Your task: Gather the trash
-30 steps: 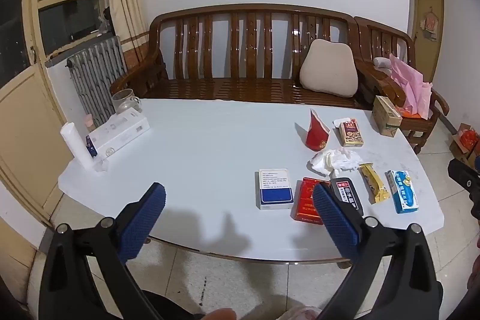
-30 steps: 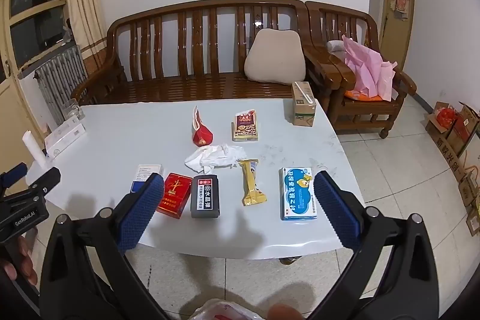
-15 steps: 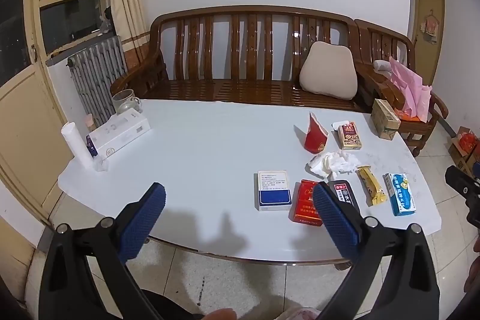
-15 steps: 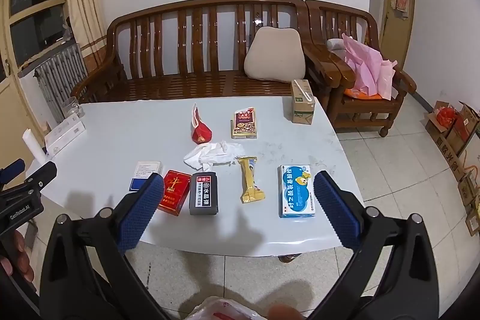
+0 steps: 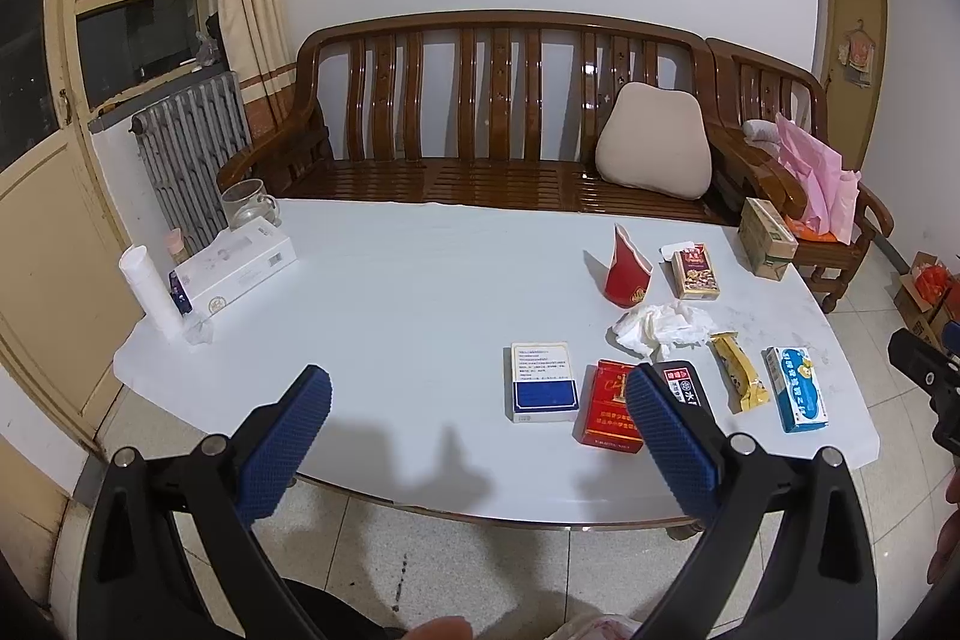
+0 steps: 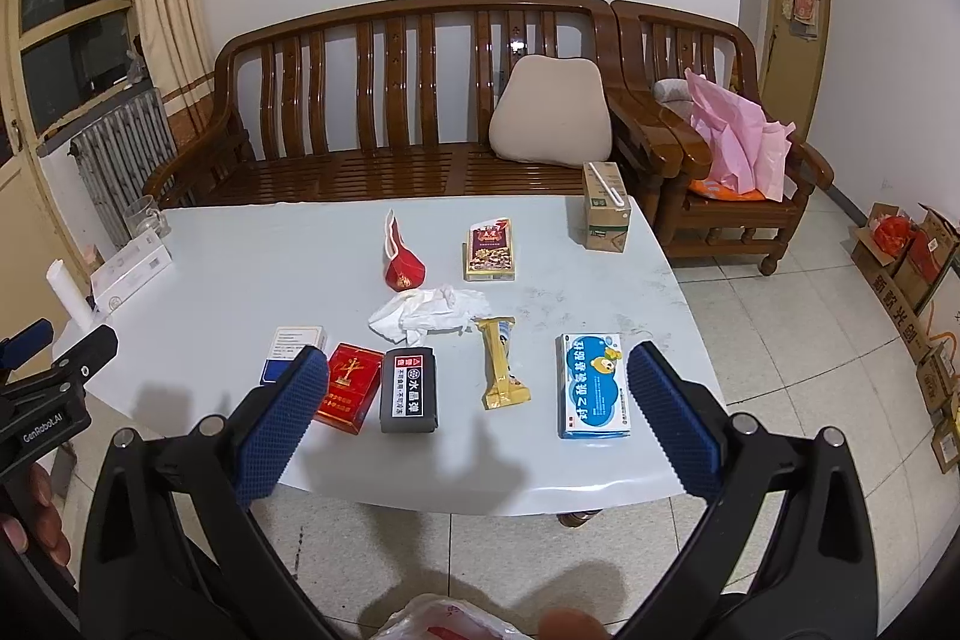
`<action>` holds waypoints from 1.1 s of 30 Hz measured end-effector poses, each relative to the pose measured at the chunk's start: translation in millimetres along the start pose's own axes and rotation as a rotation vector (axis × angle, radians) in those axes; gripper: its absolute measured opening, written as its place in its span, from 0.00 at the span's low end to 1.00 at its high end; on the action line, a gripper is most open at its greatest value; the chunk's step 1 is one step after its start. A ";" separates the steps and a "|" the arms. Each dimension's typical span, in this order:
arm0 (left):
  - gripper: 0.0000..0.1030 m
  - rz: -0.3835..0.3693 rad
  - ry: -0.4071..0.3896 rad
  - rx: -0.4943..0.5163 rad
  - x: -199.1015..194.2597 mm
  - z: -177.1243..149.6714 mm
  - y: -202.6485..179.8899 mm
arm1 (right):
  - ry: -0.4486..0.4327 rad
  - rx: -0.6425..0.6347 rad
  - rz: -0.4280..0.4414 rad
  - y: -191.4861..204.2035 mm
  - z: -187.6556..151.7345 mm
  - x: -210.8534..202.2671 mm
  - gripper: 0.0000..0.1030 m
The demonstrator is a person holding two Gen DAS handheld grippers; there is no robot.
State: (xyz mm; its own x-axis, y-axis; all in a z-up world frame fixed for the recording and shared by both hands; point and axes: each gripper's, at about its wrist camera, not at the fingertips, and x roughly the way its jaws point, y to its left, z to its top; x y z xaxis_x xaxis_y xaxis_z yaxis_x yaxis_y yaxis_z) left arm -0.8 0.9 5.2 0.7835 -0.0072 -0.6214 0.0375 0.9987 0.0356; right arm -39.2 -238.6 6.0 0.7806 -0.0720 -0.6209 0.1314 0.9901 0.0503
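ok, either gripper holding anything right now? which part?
Nothing held. The left gripper and right gripper both hang open before the white table, jaws wide apart and empty, short of the litter.

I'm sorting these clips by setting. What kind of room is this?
Most likely a home living room: a slatted wooden sofa with a cushion behind a low white table, and a radiator under the window.

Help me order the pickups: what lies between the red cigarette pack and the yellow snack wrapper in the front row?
The black box lies between the red cigarette pack and the yellow snack wrapper, apart from both; the right wrist view shows it best.
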 end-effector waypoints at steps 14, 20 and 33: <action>0.93 0.000 -0.002 -0.003 -0.7 -0.4 0.3 | 0.002 0.002 0.001 -3.3 2.7 -0.1 0.95; 0.93 0.001 -0.001 -0.001 -0.6 -0.9 0.9 | 0.002 0.006 0.001 -3.3 0.4 1.0 0.95; 0.93 0.004 0.003 -0.001 0.8 -1.4 3.2 | 0.008 0.005 -0.005 -4.5 -1.6 5.5 0.95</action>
State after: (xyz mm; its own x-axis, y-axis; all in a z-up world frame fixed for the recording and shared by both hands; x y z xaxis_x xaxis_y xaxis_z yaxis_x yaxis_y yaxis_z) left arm -1.0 4.2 3.8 0.7818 -0.0032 -0.6235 0.0336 0.9987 0.0371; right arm -36.6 -243.2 1.1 0.7751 -0.0756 -0.6273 0.1382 0.9891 0.0516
